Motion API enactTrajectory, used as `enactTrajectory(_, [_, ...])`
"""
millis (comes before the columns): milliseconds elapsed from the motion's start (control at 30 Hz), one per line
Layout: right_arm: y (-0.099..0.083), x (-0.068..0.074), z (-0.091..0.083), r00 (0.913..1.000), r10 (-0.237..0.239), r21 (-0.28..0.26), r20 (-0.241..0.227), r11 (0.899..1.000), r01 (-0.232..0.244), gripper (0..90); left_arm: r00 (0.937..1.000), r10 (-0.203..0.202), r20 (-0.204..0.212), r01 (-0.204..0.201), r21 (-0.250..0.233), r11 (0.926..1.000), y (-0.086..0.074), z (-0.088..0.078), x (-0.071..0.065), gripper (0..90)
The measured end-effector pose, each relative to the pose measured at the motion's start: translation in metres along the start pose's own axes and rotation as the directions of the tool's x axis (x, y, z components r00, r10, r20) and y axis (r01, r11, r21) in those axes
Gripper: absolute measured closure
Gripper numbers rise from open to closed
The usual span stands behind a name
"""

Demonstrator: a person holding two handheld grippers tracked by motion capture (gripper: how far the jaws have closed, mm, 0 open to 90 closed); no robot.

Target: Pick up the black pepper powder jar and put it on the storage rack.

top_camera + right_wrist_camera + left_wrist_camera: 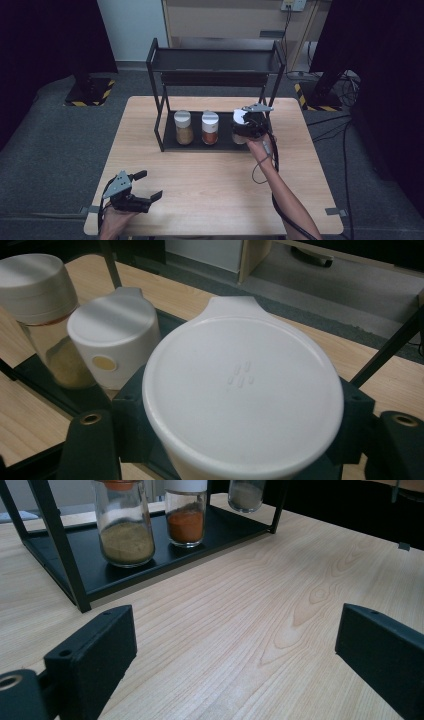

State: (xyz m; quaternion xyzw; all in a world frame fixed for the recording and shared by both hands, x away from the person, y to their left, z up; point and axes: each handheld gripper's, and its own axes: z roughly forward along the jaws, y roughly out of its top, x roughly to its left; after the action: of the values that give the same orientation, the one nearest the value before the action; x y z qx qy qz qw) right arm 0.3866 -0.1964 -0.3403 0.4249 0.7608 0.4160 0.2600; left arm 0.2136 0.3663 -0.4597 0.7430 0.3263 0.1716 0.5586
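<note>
Three jars at rack (160, 125) | right gripper (248, 125) pinching white-lidded jar (242, 390), right end of bottom shelf | left gripper (142, 187) spread wide, near left over table (210, 185)

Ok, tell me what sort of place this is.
Probably a lab or studio set up for recording, not a kitchen: a small wooden table stands on grey carpet, black curtains hang at both sides, and striped hazard tape marks stand bases.

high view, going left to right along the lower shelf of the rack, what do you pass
jar of tan spice → jar of orange-red spice → right gripper, shut on a third white-lidded jar at the shelf's right end
</note>
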Motion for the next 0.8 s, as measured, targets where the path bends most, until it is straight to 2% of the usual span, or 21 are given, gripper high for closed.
enactTrajectory(133, [-0.002, -0.003, 0.007, 0.9999, 0.001, -0.006, -0.01, 1.0, -0.001, 30.9, 1.0, -0.002, 0.0, 0.002, 0.0, 1.0, 0.0, 0.0, 0.0, 2.2])
enactTrajectory(300, [-0.005, -0.006, 0.018, 0.9993, -0.029, 0.0, -0.023, 1.0, 0.029, 31.0, 1.0, -0.003, -0.001, 0.003, 0.001, 1.0, 0.0, 0.0, 0.0, 2.2])
enactTrajectory(800, [-0.012, -0.011, 0.037, 0.9989, -0.013, 0.018, -0.045, 1.0, 0.014, 31.0, 1.0, -0.005, 0.0, 0.005, 0.0, 1.0, 0.0, 0.0, 0.001, 2.3])
